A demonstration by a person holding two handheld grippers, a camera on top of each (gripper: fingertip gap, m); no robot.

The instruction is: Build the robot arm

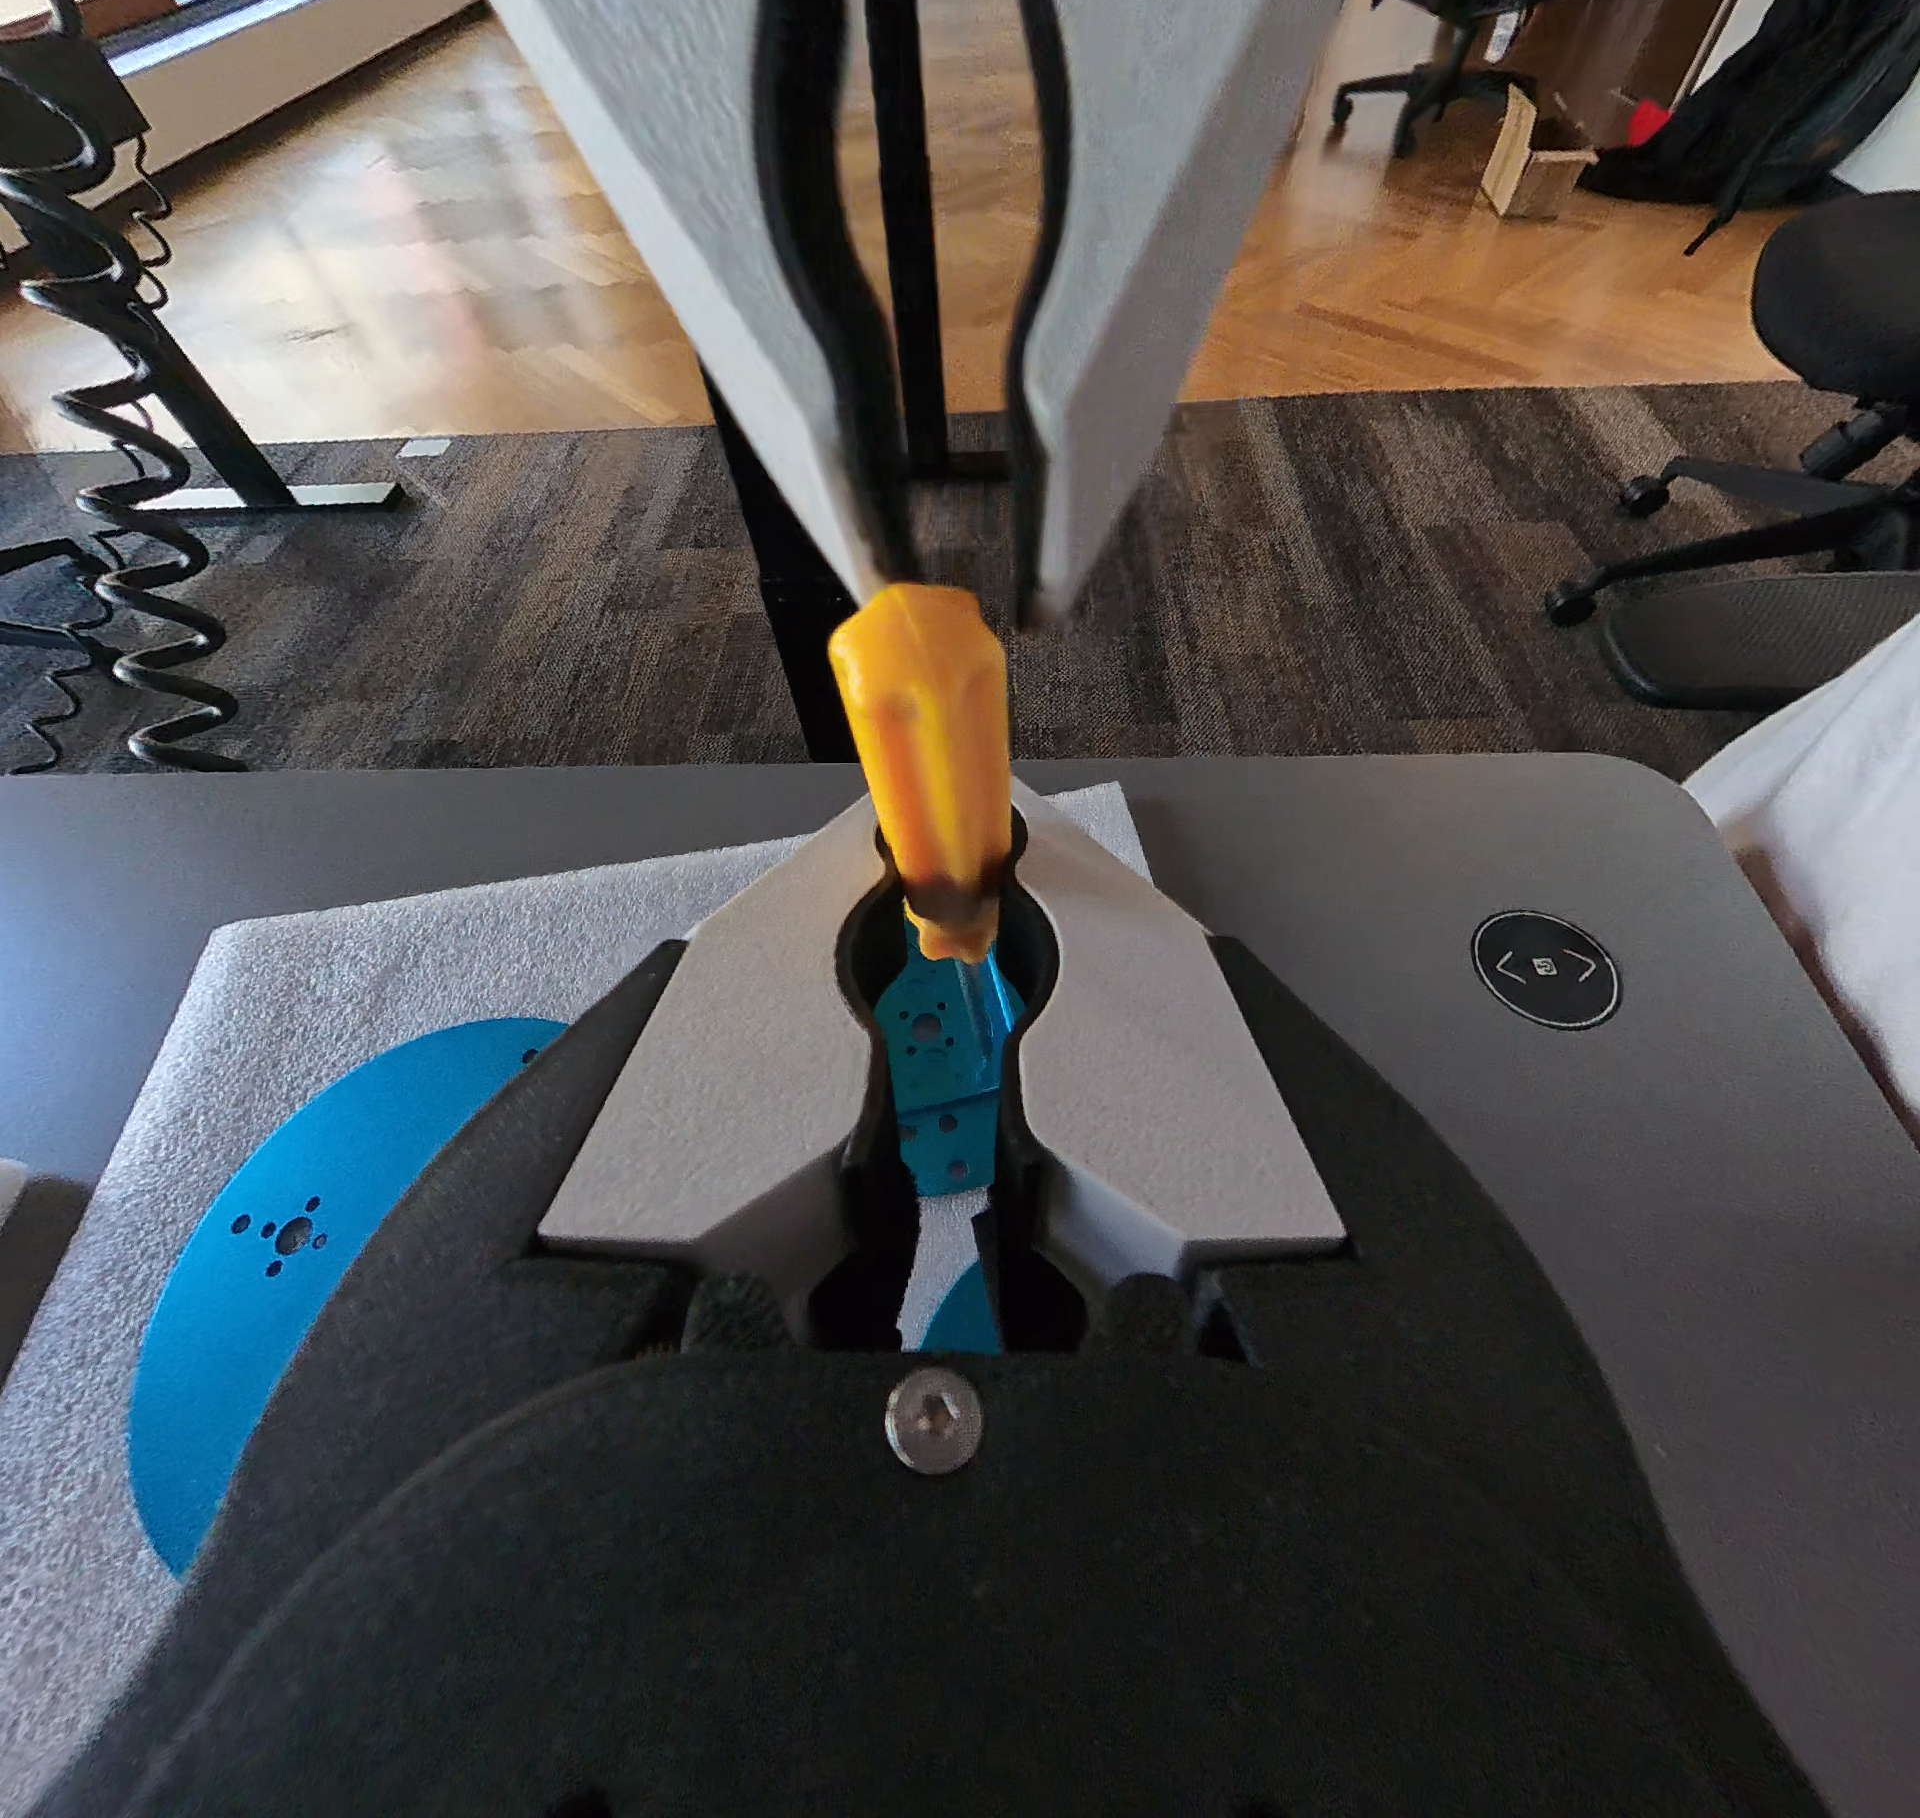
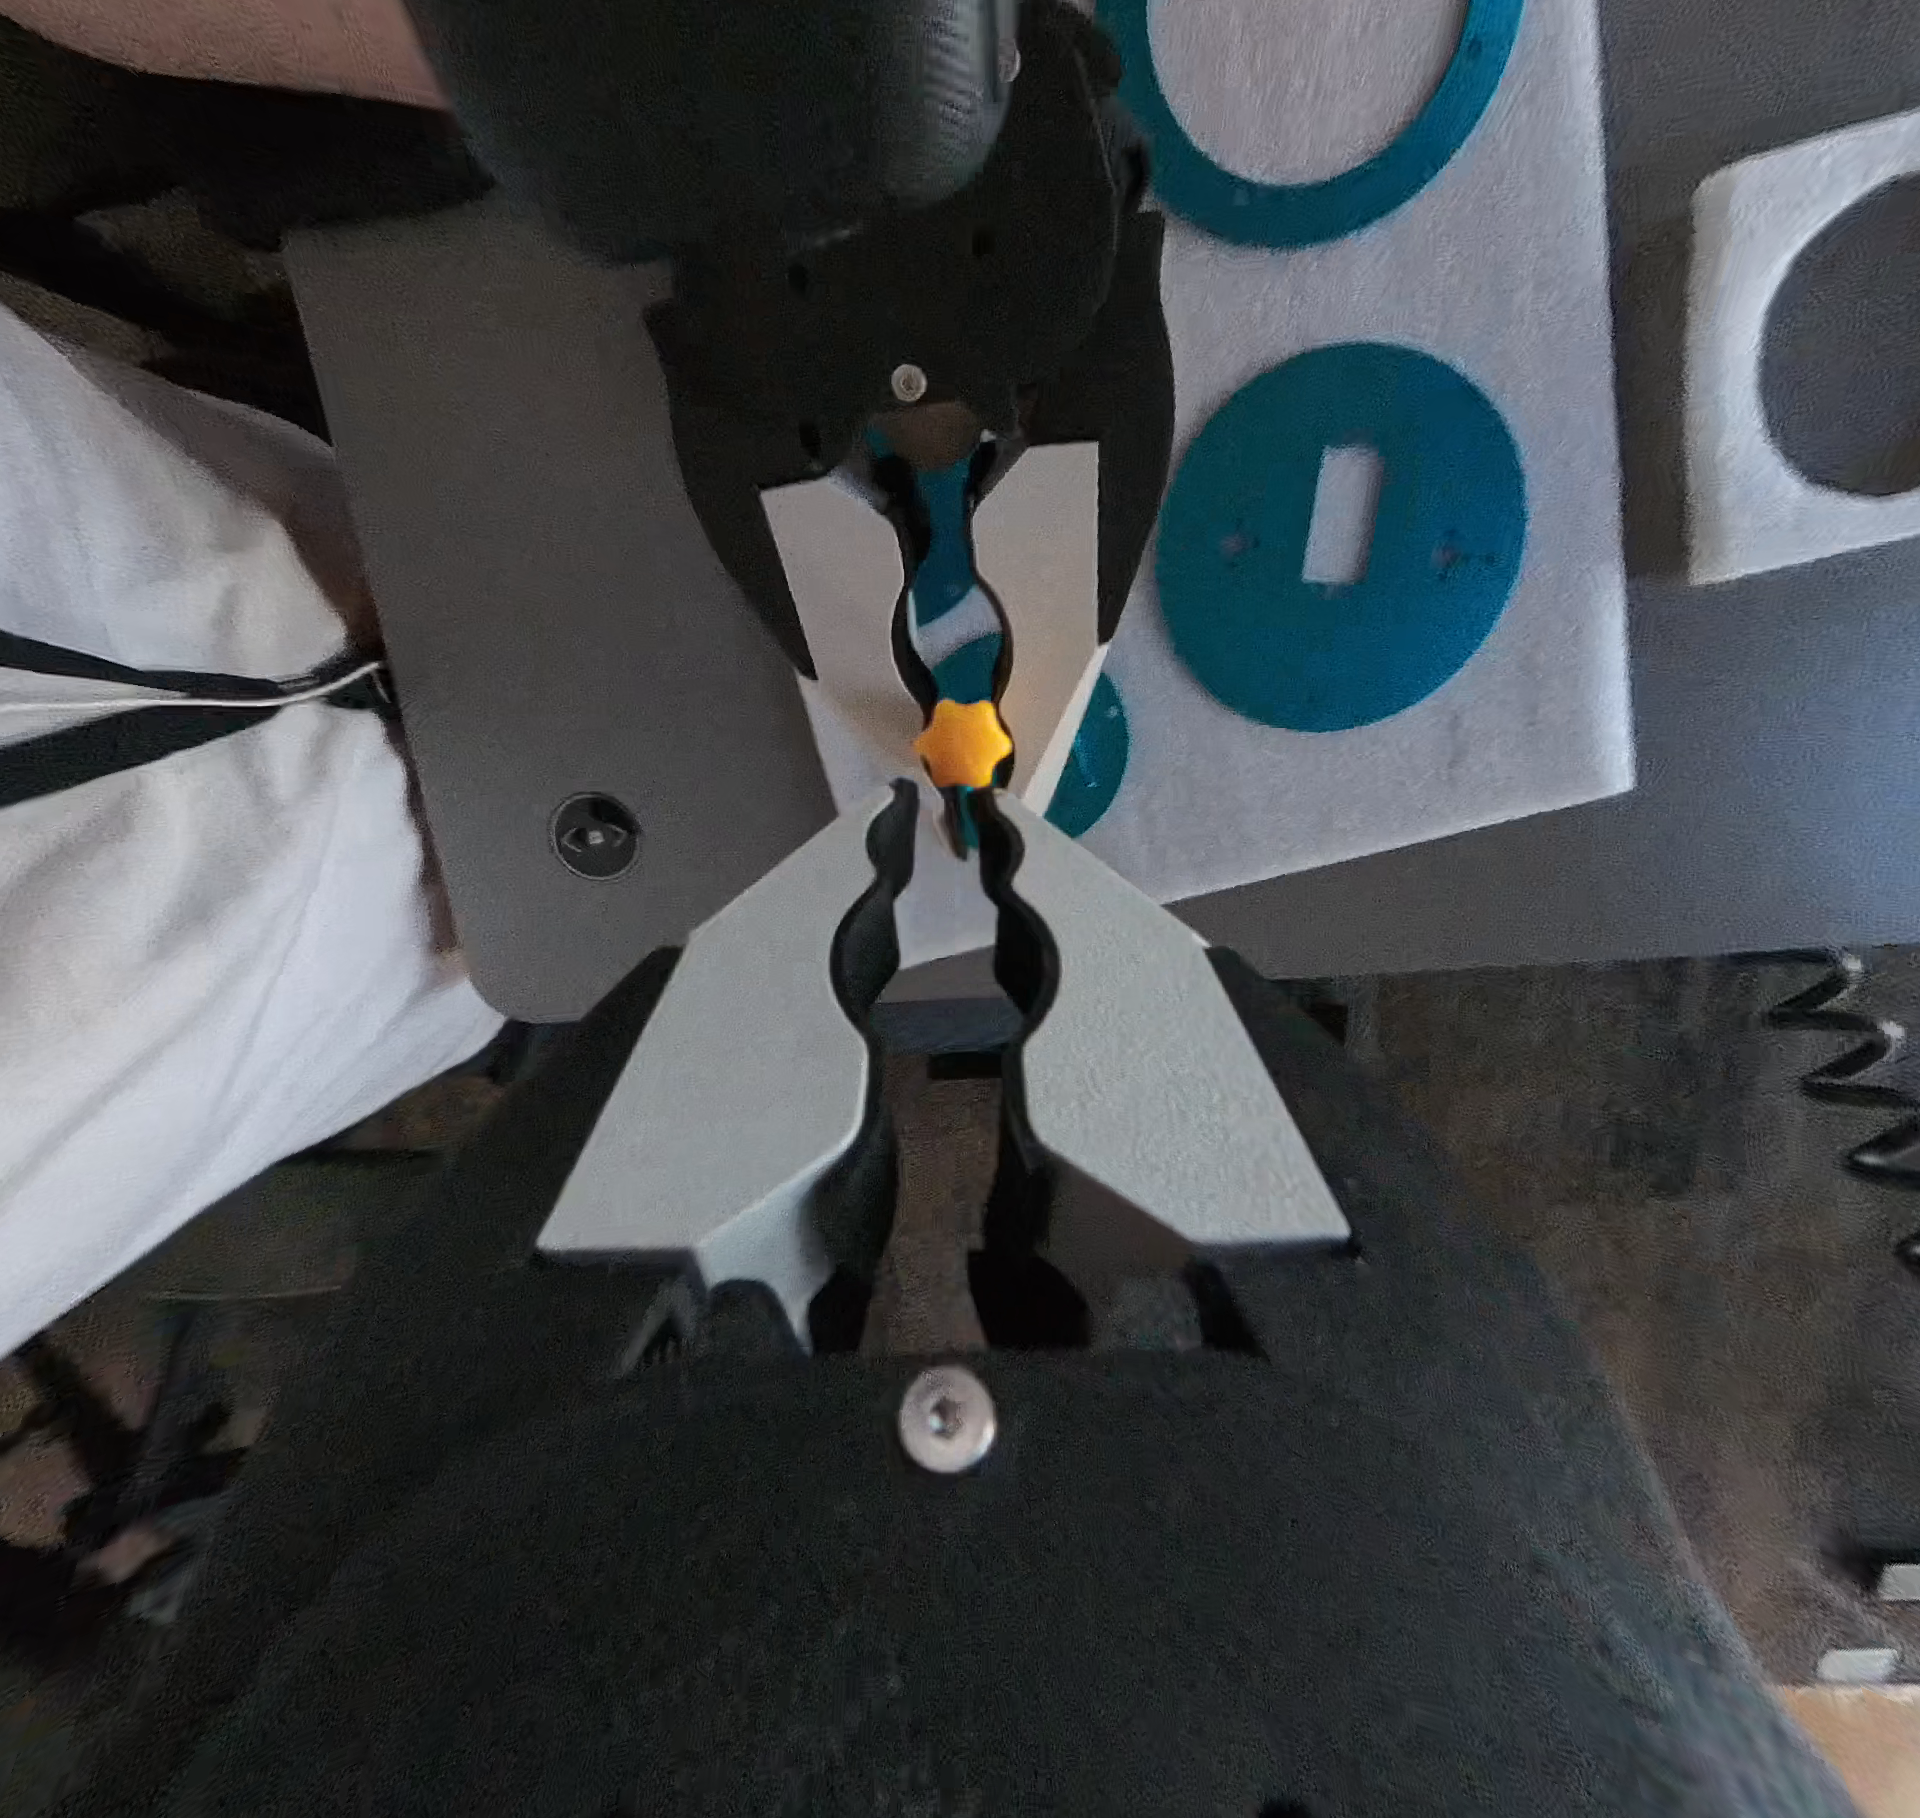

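Observation:
My left gripper (image 1: pixel 945 833) is shut on an orange-handled screwdriver (image 1: pixel 925 729) and grips the lower part of the handle. The screwdriver stands nearly upright, its shaft pointing down at a small blue perforated bracket (image 1: pixel 940 1072) on white foam. My right gripper (image 2: pixel 951 802) points down from above with its jaws slightly apart, tips just over the handle's end (image 2: pixel 961 745); I cannot see them touch it. The right gripper also shows in the left wrist view (image 1: pixel 956 594), and the left gripper in the right wrist view (image 2: pixel 961 698).
A white foam sheet (image 2: pixel 1455 729) on the grey desk (image 1: pixel 1455 937) carries a blue ring (image 2: pixel 1320 199) and a slotted blue disc (image 2: pixel 1340 542). Another foam piece (image 2: pixel 1766 366) lies beside it. A round control button (image 1: pixel 1545 968) is set in the desk. An office chair (image 1: pixel 1839 314) and coiled cable (image 1: pixel 135 521) stand beyond.

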